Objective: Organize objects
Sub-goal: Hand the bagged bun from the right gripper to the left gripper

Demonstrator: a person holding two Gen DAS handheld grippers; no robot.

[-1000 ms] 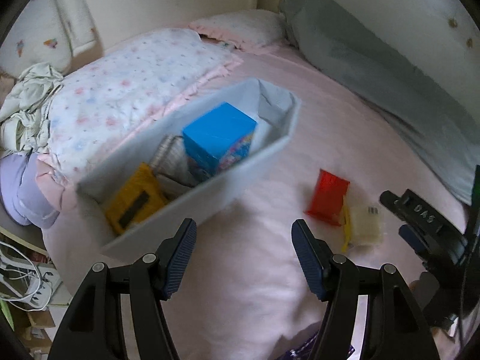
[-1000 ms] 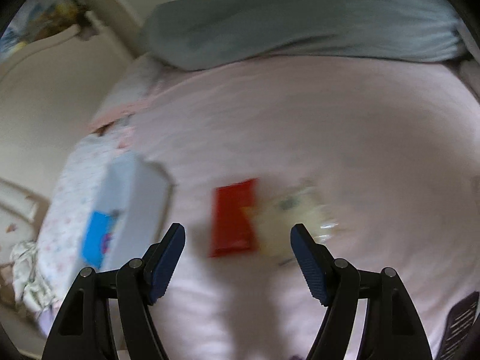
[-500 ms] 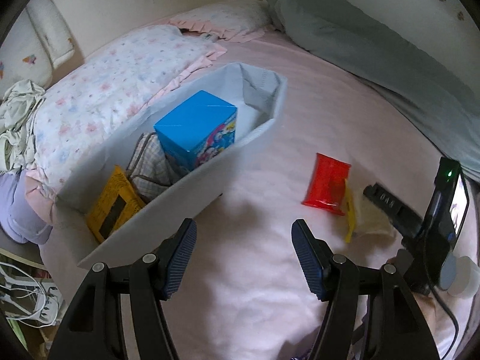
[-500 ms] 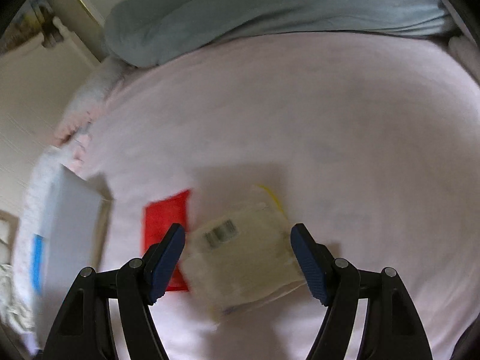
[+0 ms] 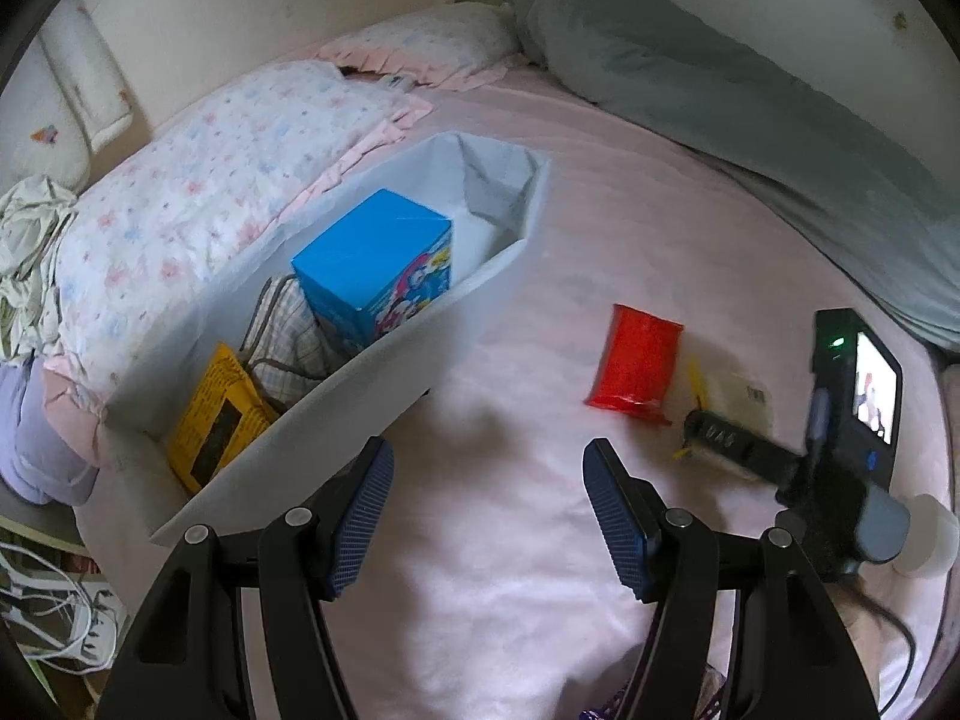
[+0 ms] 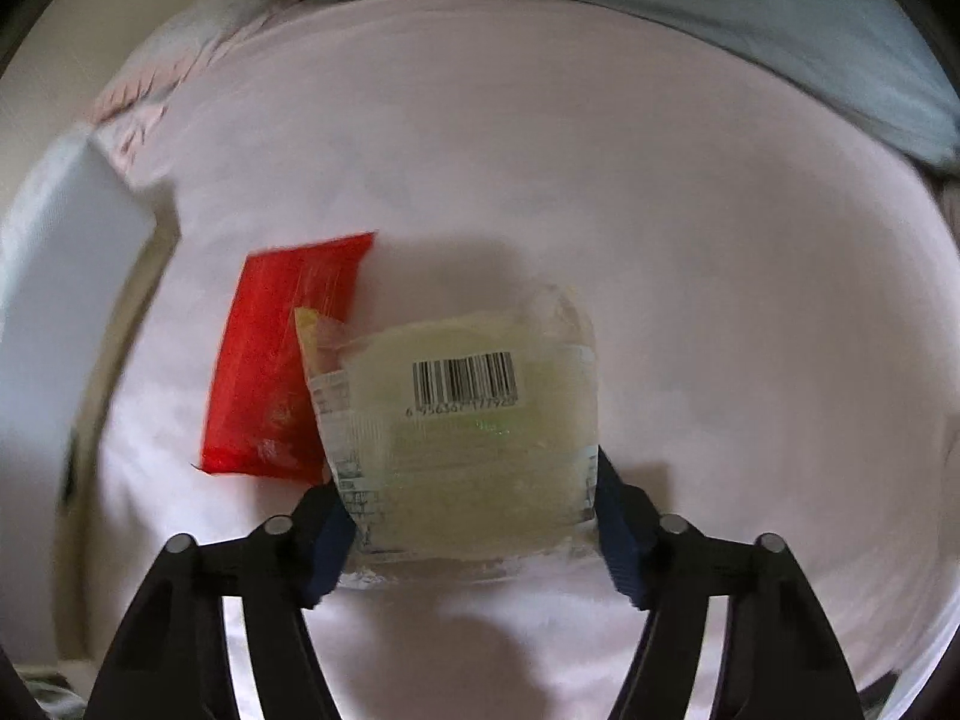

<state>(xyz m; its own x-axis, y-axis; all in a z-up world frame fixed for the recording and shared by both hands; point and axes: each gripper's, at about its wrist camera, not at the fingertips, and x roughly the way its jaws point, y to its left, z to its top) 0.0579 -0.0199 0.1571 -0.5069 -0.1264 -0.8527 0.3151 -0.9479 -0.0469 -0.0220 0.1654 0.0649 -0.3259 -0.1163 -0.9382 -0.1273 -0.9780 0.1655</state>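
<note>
On the pink bed sheet lies a pale yellow packet [image 6: 474, 420] with a barcode, overlapping a red packet [image 6: 282, 360]. My right gripper [image 6: 468, 516] points down over the pale packet. Its jaws are closing, with the packet between them and the pads at the wrapper's side edges. From the left wrist view, that gripper's finger [image 5: 714, 435] rests across the pale packet [image 5: 744, 396], beside the red packet [image 5: 639, 363]. My left gripper [image 5: 486, 510] hangs open and empty above bare sheet. A white bin [image 5: 372, 384] holds a blue box [image 5: 372, 264], a yellow packet [image 5: 210, 426] and a checked cloth [image 5: 288, 330].
A floral quilt [image 5: 210, 192] lies behind the bin, with a floral pillow [image 5: 432, 48] further back. A long grey bolster [image 5: 720, 96] runs along the wall side. White cables [image 5: 48, 600] lie on the floor past the bed's left edge.
My right gripper has dropped onto the pale packet, which now sits between its narrowing jaws. The left gripper has only rolled slightly, still open.
</note>
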